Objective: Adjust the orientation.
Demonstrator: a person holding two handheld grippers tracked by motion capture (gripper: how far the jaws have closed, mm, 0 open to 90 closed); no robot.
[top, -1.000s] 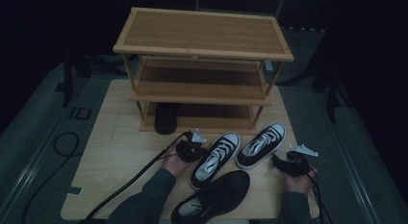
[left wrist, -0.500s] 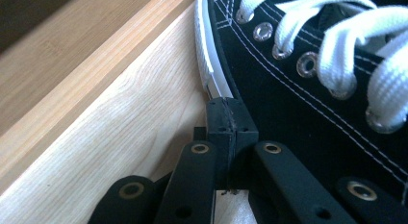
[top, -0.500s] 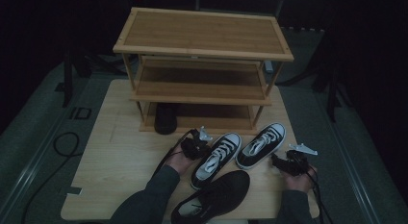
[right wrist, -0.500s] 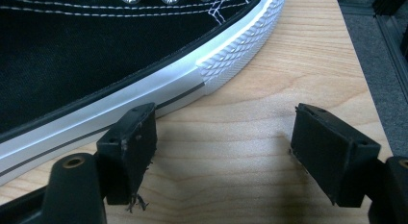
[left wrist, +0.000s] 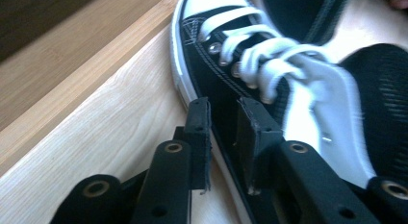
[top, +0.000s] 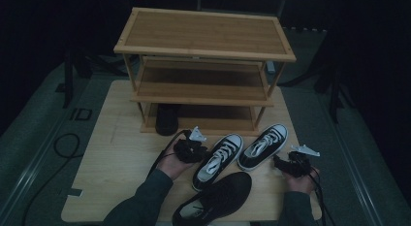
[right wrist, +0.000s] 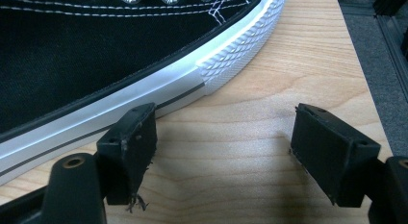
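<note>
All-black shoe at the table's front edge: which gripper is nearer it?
Left. The left gripper sits just up-left of the all-black shoe; the right gripper is farther off, to its right.

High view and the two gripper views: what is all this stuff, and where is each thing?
Table: one, pale wood, under everything.
Shoe rack: one, bamboo-brown, three tiers, back of table.
Dark object: one, black, bottom tier at left; too dim to identify.
Laced sneakers: two, black with white laces, before the rack.
Plain shoe: one, black, near edge.
Left gripper: black, narrowly open over a sneaker's side.
Right gripper: black, open beside a sneaker's sole.
</note>
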